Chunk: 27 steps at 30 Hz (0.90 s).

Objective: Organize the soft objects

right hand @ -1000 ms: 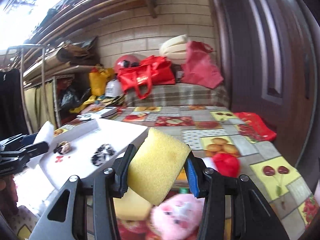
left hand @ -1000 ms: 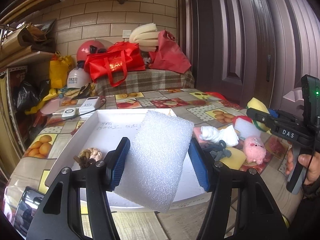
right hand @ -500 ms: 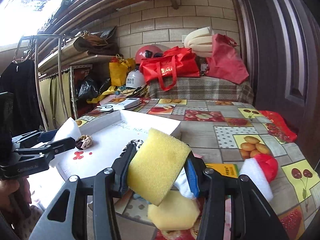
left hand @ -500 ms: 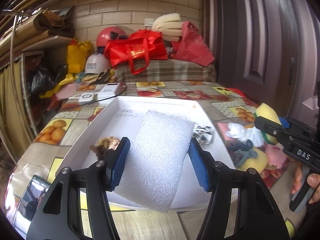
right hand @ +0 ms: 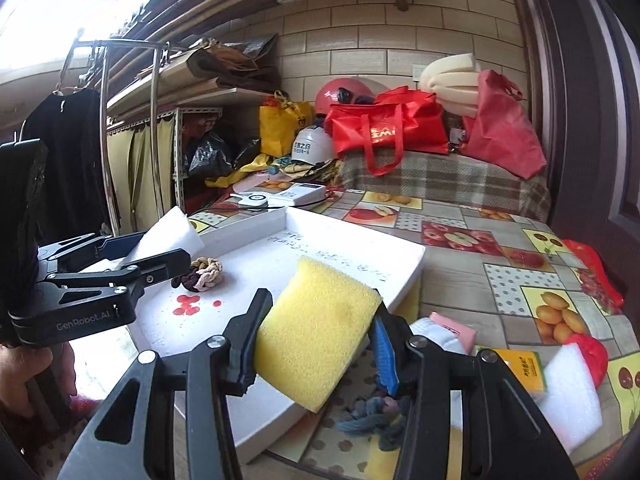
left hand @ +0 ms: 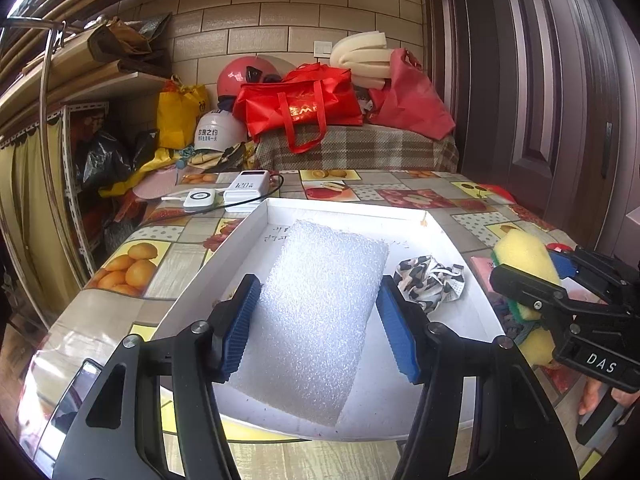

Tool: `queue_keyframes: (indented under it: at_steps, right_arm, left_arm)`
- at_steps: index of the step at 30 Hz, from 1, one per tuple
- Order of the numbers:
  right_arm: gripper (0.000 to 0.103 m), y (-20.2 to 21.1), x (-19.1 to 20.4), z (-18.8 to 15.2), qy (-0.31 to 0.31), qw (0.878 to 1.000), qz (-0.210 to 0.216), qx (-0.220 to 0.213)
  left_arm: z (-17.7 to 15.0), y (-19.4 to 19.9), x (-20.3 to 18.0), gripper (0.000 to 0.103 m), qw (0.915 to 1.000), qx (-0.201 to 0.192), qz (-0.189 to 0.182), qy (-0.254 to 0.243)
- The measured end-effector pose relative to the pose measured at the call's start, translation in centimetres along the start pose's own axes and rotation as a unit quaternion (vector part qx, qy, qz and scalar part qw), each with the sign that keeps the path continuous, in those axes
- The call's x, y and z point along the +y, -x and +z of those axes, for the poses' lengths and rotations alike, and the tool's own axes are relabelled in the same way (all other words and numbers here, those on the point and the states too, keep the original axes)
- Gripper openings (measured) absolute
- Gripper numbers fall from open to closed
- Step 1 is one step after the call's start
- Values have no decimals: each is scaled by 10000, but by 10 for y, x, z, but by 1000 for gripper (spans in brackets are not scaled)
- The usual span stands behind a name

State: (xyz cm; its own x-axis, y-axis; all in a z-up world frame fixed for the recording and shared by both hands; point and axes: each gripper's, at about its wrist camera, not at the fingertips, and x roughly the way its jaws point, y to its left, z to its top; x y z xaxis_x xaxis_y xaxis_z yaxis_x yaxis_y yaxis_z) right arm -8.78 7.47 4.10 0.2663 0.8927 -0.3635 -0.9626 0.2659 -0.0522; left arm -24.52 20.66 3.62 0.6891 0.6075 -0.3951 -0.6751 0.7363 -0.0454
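Over white tray (left hand: 256,220), left tool (left hand: 318,320) grips bubbly white foam sheet (left hand: 320,316) (tilted).

white foam sheet (left hand: 320,316), yellow sponge (right hand: 316,332), white tray (left hand: 452,240), fruit-patterned tablecloth (left hand: 132,264)

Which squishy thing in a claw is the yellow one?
The yellow sponge is pinched in the right claw at the white tray's edge. The left claw grips the white foam sheet instead, bigger and flatter.

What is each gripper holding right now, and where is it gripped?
Left gripper pinches the white foam sheet by its two long side edges; right gripper pinches the yellow sponge across its sides.
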Motion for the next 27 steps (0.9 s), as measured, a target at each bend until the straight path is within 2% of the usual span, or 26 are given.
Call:
queue_keyframes:
  at_steps: [19,27]
  right_arm:
    - [48,-31,21,10,261,9994,104,224]
    - [49,-48,17,15,153,9990,59,404]
  left_arm:
    - [4,-20,4,60,9997,206,64,-143]
    - [12,-40,14,60,9990,255,325,-161]
